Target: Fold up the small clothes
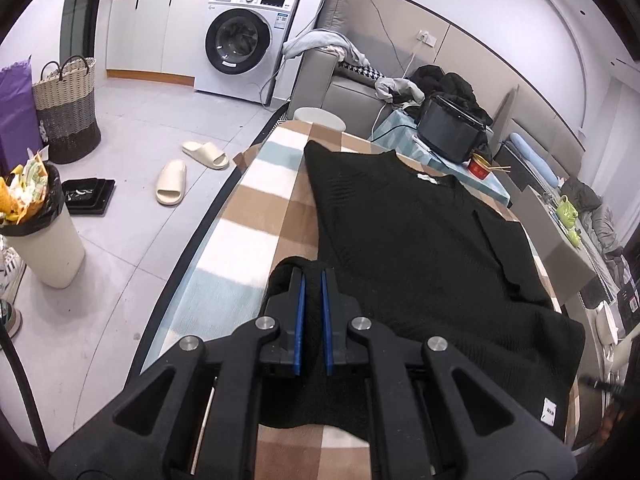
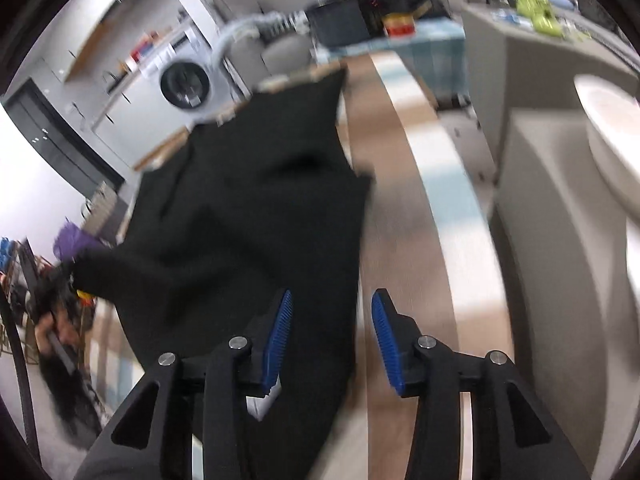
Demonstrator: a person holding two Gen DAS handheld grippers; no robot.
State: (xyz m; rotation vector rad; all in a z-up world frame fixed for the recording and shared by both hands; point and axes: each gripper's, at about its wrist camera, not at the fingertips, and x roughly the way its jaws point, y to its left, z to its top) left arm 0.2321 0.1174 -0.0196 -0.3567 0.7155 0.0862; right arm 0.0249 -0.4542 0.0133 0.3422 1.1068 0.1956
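Pinching a fold of the black sweater (image 1: 420, 240) on the checked cloth (image 1: 256, 208), the left gripper (image 1: 313, 276) is clamped, while the right gripper (image 2: 331, 312) stands part-open over its hem, gripping nothing.

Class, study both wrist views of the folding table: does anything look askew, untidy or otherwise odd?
The black sweater lies slanted across the checked tablecloth, one corner pinched in the left tool. On the floor, two cream slippers lie scattered at different angles, and the white bin overflows with wrappers.
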